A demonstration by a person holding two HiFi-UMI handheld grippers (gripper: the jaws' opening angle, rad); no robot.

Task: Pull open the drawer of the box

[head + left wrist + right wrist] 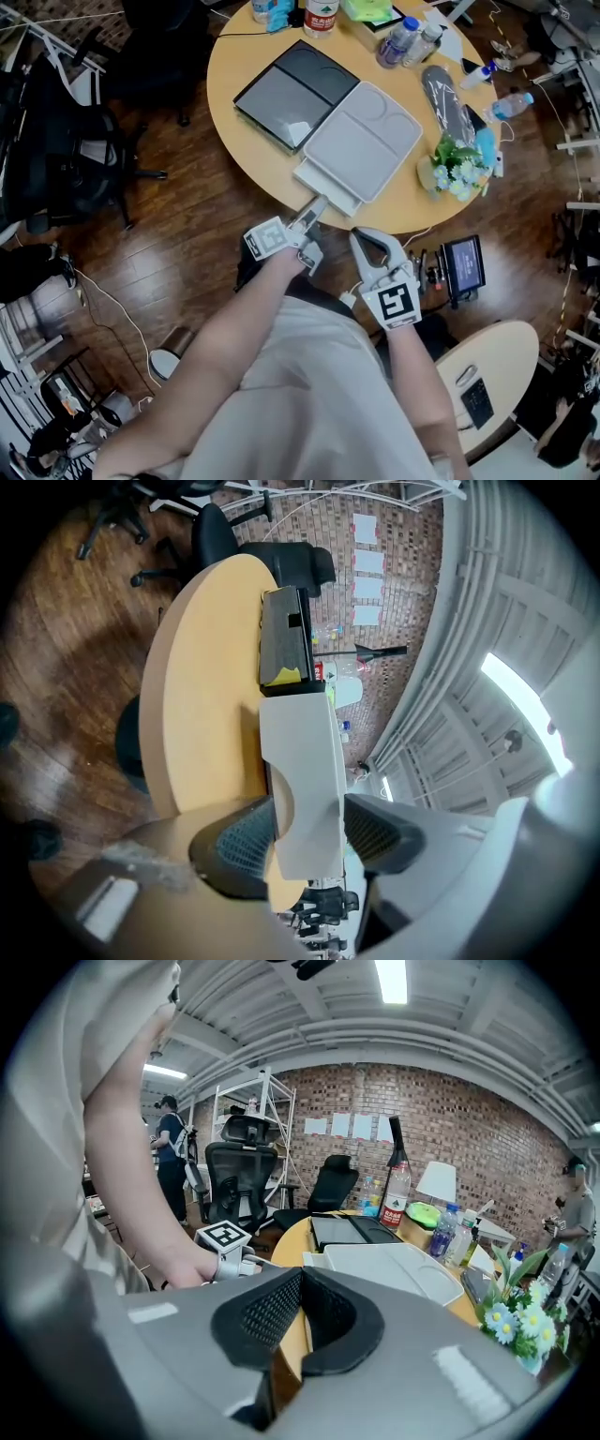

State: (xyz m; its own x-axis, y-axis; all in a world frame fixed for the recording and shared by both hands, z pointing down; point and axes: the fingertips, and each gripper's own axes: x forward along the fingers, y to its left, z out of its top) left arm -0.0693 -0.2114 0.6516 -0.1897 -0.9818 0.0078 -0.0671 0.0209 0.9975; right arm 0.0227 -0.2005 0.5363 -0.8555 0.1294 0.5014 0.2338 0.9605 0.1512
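Note:
A flat white box [361, 141] lies on the round wooden table [234, 150], next to a black box [291, 94]. Its drawer [328, 183] sticks out a little over the table's near edge. My left gripper [314, 211] is at the drawer's front. In the left gripper view the white drawer front [305, 761] stands between the two dark pads of that gripper [309, 832], which sit close on either side without visibly pressing. My right gripper [361, 239] hovers off the table's near edge, right of the drawer; its pads meet with nothing between them [302, 1283].
Bottles [403, 42], a dark flat board [448, 98] and a bunch of flowers [459, 169] stand on the table's far and right parts. A small screen [464, 264] and a second round table [487, 384] are at the lower right. Black office chairs [66, 159] stand at left.

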